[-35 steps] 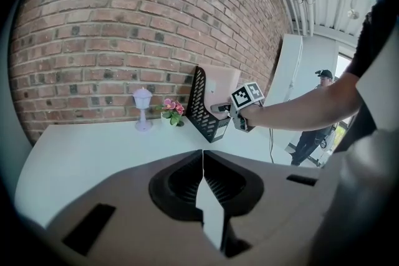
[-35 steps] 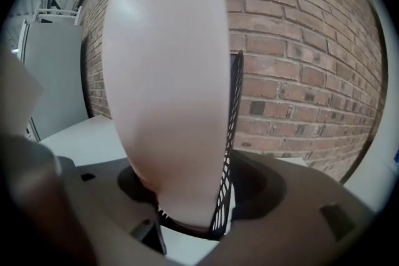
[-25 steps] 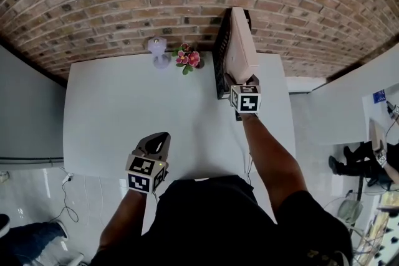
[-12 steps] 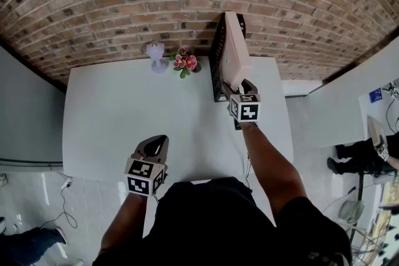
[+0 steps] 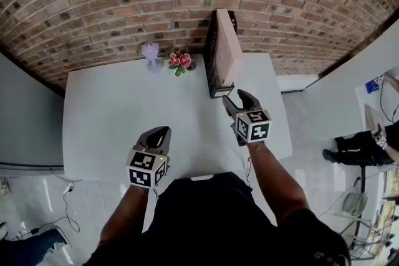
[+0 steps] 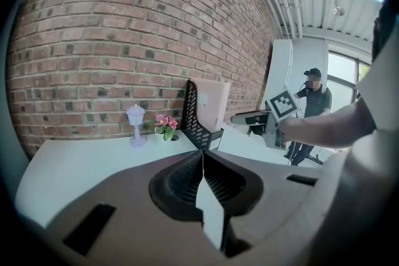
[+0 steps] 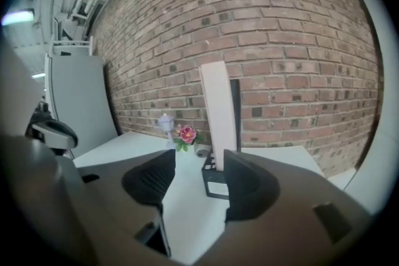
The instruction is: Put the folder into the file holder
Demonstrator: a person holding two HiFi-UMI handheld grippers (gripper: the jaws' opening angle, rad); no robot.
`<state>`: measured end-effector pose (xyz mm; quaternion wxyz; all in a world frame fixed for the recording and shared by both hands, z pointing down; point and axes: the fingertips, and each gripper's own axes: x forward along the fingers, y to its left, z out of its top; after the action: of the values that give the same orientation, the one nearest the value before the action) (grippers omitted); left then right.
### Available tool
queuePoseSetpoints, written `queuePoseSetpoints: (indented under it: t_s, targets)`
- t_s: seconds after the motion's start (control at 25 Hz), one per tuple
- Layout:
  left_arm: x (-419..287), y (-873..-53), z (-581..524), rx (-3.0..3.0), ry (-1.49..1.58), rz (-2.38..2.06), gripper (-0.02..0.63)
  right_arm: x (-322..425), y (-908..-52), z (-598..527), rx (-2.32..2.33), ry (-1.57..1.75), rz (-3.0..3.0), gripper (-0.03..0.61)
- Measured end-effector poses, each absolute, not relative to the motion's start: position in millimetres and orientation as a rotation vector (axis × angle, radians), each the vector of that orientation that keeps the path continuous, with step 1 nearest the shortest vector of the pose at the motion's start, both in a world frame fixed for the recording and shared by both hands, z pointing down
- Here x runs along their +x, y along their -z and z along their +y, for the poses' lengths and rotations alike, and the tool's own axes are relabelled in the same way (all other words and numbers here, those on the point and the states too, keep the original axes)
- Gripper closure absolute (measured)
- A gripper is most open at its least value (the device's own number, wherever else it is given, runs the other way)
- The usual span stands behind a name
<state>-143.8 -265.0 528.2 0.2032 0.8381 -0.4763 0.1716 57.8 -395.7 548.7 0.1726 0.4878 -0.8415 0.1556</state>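
The folder [image 5: 228,52] stands upright in the black file holder [image 5: 211,68] at the back edge of the desk [image 5: 106,115], toward its right corner. My right gripper [image 5: 239,101] hovers just in front of it, jaws apart and closing on nothing. My left gripper [image 5: 158,136] hangs near the front edge, jaws pressed together, empty. Pink flowers [image 5: 179,60] and a small lamp [image 5: 150,54] sit left of the holder.

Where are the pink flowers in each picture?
Head view: pink flowers upper middle, just left of the file holder.
Left gripper view: pink flowers left of center, left of the file holder.
Right gripper view: pink flowers near center, left of the file holder.
Shared landmark: the small white lamp just left of them.
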Motion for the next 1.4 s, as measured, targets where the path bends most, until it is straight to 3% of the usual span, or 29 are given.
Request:
queuePoseSetpoints:
  t_s: [0.2, 0.92, 1.4]
  targets:
    - [-131.9, -514.9, -270.3, 2.387, -0.451, -1.303, 0.609, 42.2, -514.6, -341.2, 1.268, -0.464, -2.535, 0.418]
    - [-104.1, -495.1, -263.6, 2.502, -0.428, -1.197, 0.608, 49.4, -476.3, -259.9, 1.205, -0.466, -2.630, 0.570]
    - [-101.3, -492.9, -254.3, 2.526, -0.439, -1.174, 0.609, 47.5, -486.9, -254.0, 1.240, -0.493, -2.621, 0.575]
